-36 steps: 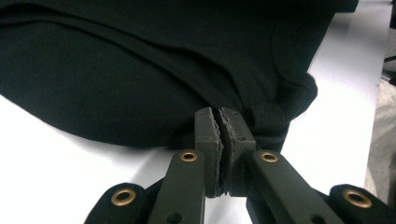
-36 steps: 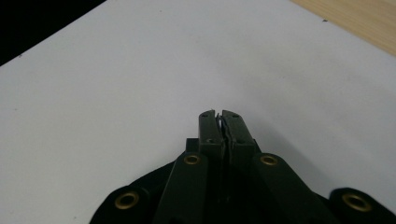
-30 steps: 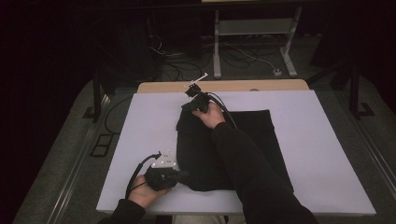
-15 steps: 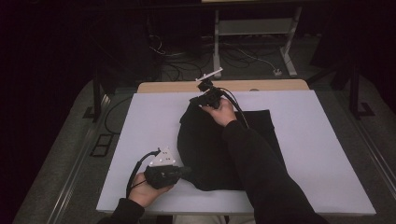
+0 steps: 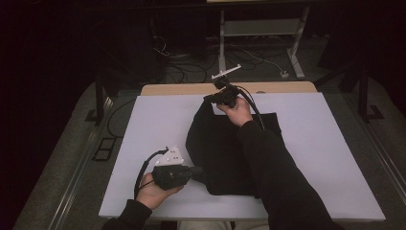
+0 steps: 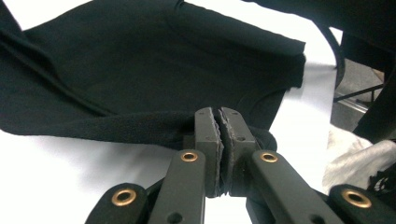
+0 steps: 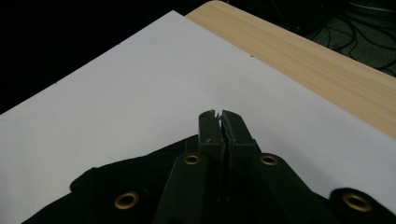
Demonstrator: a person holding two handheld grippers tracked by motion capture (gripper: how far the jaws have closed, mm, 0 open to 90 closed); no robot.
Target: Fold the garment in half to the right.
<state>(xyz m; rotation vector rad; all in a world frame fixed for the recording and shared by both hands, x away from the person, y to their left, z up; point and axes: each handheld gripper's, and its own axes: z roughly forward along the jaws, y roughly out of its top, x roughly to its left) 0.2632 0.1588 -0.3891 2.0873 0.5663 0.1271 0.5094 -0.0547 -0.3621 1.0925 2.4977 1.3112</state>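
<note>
Nearest me, my left gripper [image 6: 218,122] stays clamped on the near edge of the black cloth [image 5: 218,148], pinning it to the white sheet [image 5: 153,120]. Farther off, my right gripper [image 5: 214,97] has carried the far edge up toward the wooden table [image 5: 182,89], jaws shut on it. I judge the cloth is being stretched out.

A fixed high view looks forward and down over the whole desk [image 5: 143,143]. Each gripper view rides close behind its own jaws. All three share the black cloth [image 5: 215,143] and white desk top.
</note>
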